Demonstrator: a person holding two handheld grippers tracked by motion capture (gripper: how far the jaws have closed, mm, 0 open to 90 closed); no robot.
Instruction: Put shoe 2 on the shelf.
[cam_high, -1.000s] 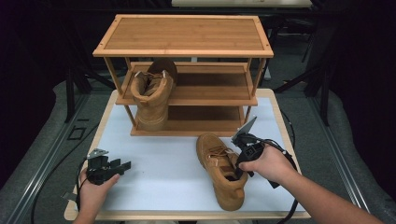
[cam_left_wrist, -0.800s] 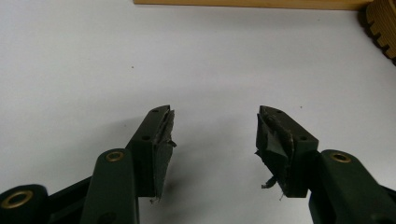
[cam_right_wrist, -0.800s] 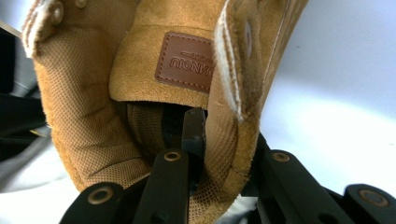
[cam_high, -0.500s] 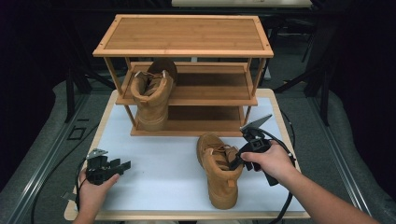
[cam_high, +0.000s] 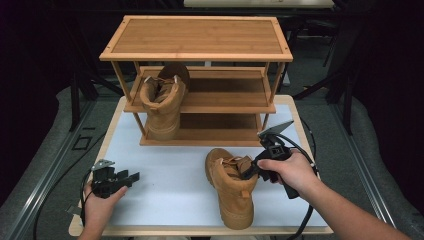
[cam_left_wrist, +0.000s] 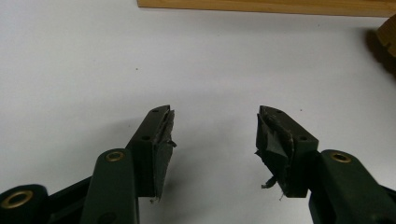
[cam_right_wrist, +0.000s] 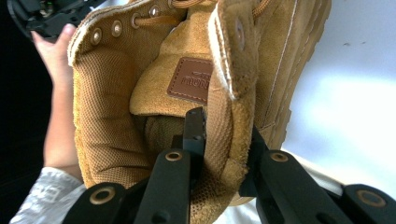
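Suede boot collar sits pinched between the right gripper (cam_right_wrist: 219, 140) jaws; that tan boot (cam_high: 232, 187) stands on the white mat (cam_high: 165, 200), seemingly upright, at five o'clock. Left gripper (cam_left_wrist: 212, 135) gapes empty at seven o'clock

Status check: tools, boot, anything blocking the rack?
Right tool clamped on the collar of the boot on the table. Left tool open, empty, idle on the mat. Second boot on the rack; space beside it free.
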